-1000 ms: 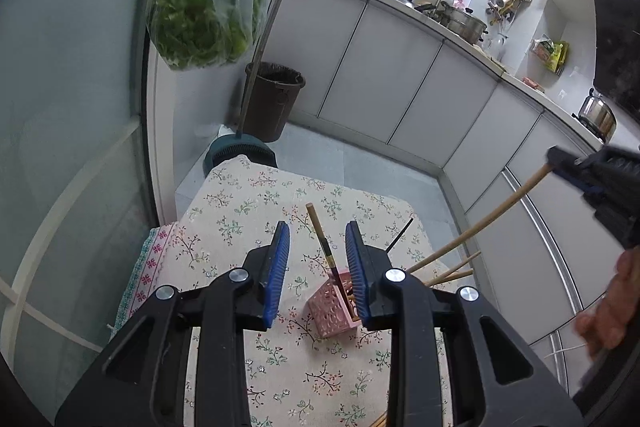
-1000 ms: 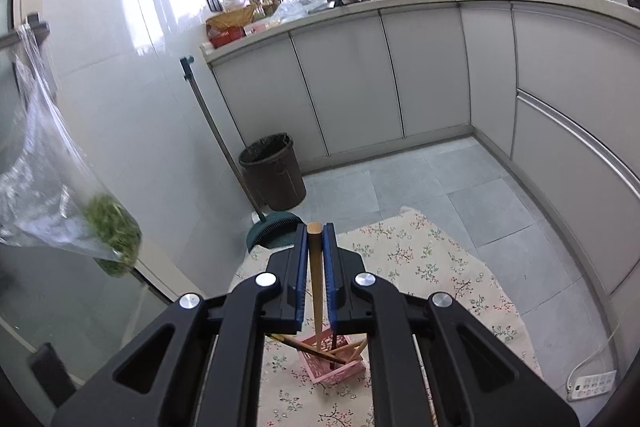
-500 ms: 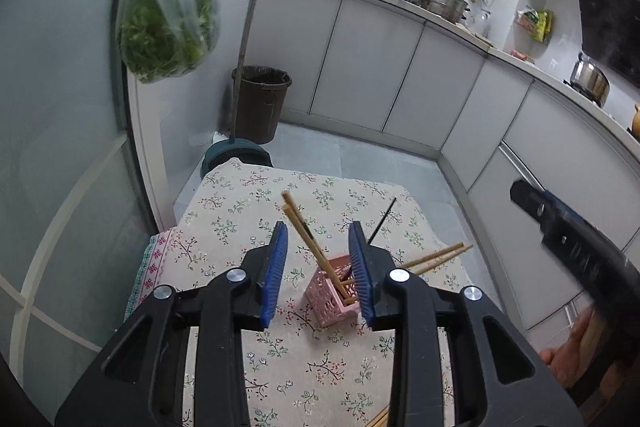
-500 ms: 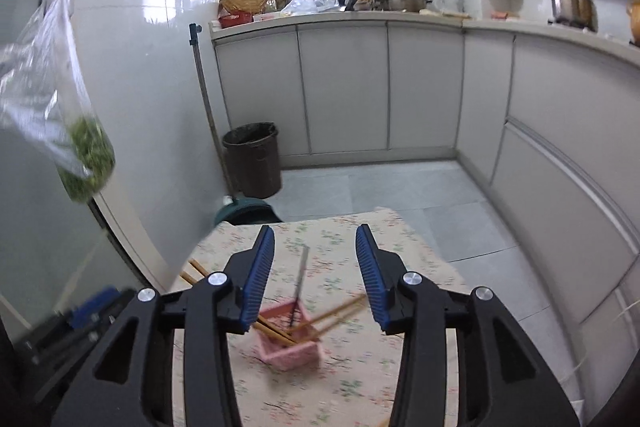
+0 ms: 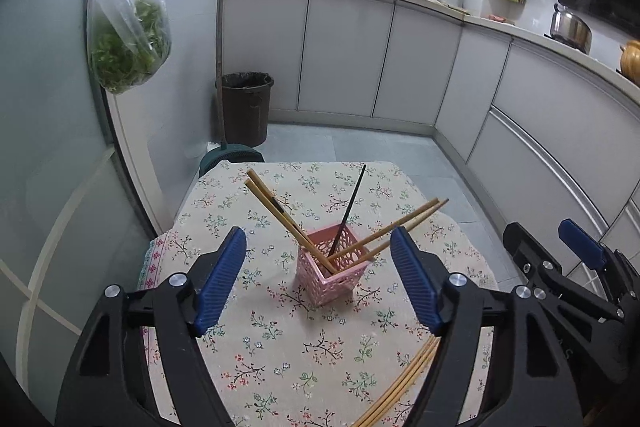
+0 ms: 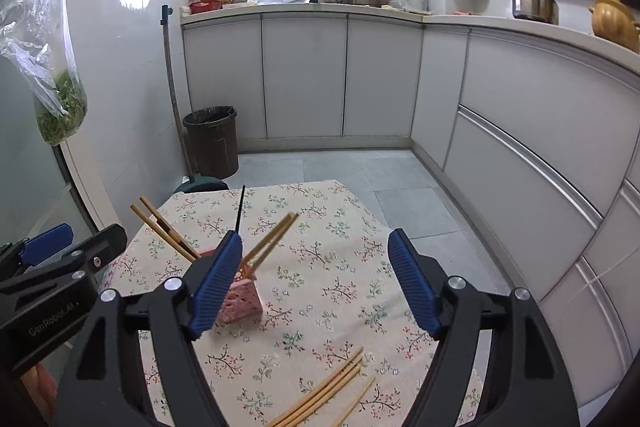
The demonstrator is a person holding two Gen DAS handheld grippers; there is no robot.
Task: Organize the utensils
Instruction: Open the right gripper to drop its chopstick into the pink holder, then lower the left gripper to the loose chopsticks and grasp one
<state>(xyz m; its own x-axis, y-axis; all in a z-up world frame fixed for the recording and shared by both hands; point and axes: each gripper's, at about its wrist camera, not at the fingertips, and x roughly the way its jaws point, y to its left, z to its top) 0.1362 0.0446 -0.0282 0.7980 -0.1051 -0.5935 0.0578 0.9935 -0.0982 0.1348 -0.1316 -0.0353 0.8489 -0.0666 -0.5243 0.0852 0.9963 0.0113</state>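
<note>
A pink perforated holder (image 5: 331, 269) stands upright on the floral tablecloth (image 5: 280, 347), with several wooden chopsticks (image 5: 280, 213) and one black chopstick (image 5: 348, 211) leaning out of it. My left gripper (image 5: 318, 281) hovers in front of the holder, its jaws opening with nothing held between them. My right gripper (image 6: 314, 287) is also opening and holds nothing; the holder (image 6: 240, 297) shows just behind its left finger. Loose wooden chopsticks (image 6: 324, 393) lie flat on the cloth near me, also seen as chopsticks (image 5: 400, 383) in the left wrist view.
The small table (image 6: 328, 211) ends at a tiled floor. White cabinets (image 5: 348, 55) run along the back and right. A dark bin (image 5: 245, 109) and a broom handle (image 5: 219, 59) stand at the left wall. A bag of greens (image 5: 128, 47) hangs at the left.
The right gripper let go of a wooden chopstick, which now stands in the holder, then moved down and back. Both grippers opened wide. The left gripper drew back from the holder.
</note>
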